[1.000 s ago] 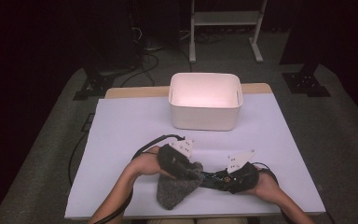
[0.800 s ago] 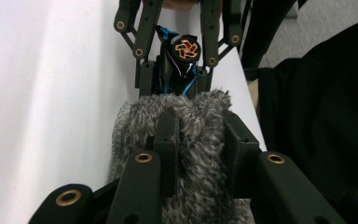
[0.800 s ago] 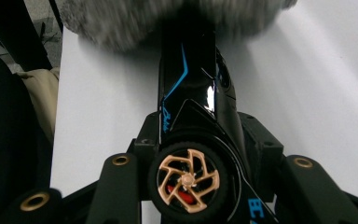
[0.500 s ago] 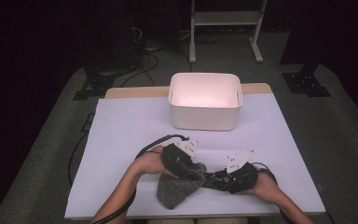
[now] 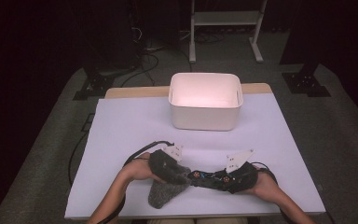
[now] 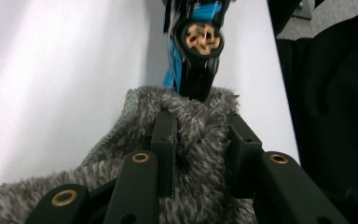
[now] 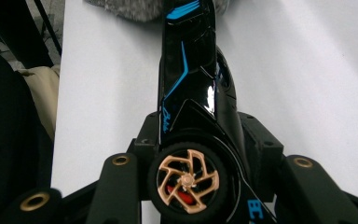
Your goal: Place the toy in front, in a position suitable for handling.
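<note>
While the right gripper (image 5: 214,178) is clamped w/ its fingers (image 7: 142,154) on both sides of a black toy car (image 7: 193,116) w/ blue trim and gold wheels, the car is held level just above the white tabletop (image 5: 121,130), near its front edge. A grey fuzzy cloth (image 6: 200,140) is gripped by the left gripper (image 6: 205,140), fingers pressed into the pile, and the cloth's edge is met by the car's far end. A white bin (image 5: 205,100) is set well apart, farther back.

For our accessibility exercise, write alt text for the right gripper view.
The right gripper clamps a glossy black toy car with blue trim by its body, a gold-spoked wheel nearest the camera. The car's far end meets a grey fuzzy cloth on the white table.
</note>
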A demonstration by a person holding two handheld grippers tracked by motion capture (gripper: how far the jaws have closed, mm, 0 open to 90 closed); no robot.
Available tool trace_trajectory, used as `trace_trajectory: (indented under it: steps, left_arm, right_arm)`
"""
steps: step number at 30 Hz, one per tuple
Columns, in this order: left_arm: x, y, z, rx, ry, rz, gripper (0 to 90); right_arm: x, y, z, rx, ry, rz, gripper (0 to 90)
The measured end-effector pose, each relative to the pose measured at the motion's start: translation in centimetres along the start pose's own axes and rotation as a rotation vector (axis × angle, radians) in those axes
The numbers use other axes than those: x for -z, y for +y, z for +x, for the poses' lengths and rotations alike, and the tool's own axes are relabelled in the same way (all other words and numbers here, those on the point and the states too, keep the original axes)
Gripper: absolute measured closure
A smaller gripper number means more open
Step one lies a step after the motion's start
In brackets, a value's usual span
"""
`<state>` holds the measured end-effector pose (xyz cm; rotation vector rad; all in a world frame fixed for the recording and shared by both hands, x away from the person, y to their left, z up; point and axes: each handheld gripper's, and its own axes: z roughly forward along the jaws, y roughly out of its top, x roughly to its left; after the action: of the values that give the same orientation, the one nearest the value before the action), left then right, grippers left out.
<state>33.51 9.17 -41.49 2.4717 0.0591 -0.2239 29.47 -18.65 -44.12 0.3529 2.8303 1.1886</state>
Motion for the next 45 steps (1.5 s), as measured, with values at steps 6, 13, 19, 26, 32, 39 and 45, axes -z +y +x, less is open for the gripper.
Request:
trace_trajectory:
  steps: [6, 13, 19, 26, 32, 39, 45]
  left_arm:
    - [-0.8, -0.7, 0.3, 0.024, -0.008, 0.025, 67.9]
    - [-1.7, -0.7, 0.3, 0.025, -0.022, 0.039, 69.0]
    - [-0.8, -1.0, 0.4, 0.04, 0.009, 0.037, 71.9]
    - [1.6, -2.5, 0.7, 0.096, 0.053, 0.009, 73.1]
    - [3.8, -2.9, 0.5, 0.098, 0.074, -0.019, 73.2]
    - [5.3, -2.7, 0.2, 0.08, 0.077, -0.062, 72.9]
    - [5.3, -2.2, 0.5, 0.08, 0.068, -0.044, 72.3]
  right_arm:
    - [0.0, 0.0, 0.0, 0.001, 0.001, -0.002, 55.8]
    - [0.0, 0.0, -0.1, -0.001, 0.004, 0.0, 55.7]
    - [-0.3, 0.1, -0.7, -0.036, 0.031, -0.032, 55.9]
    - [-1.8, 2.0, -1.3, 0.004, 0.026, -0.039, 55.9]
    - [-2.4, 3.5, -2.0, 0.039, 0.033, -0.053, 55.9]
    - [-3.1, 3.3, -1.8, 0.057, 0.014, -0.002, 55.9]
    - [-3.1, 3.3, -1.5, 0.061, 0.012, 0.01, 54.0]
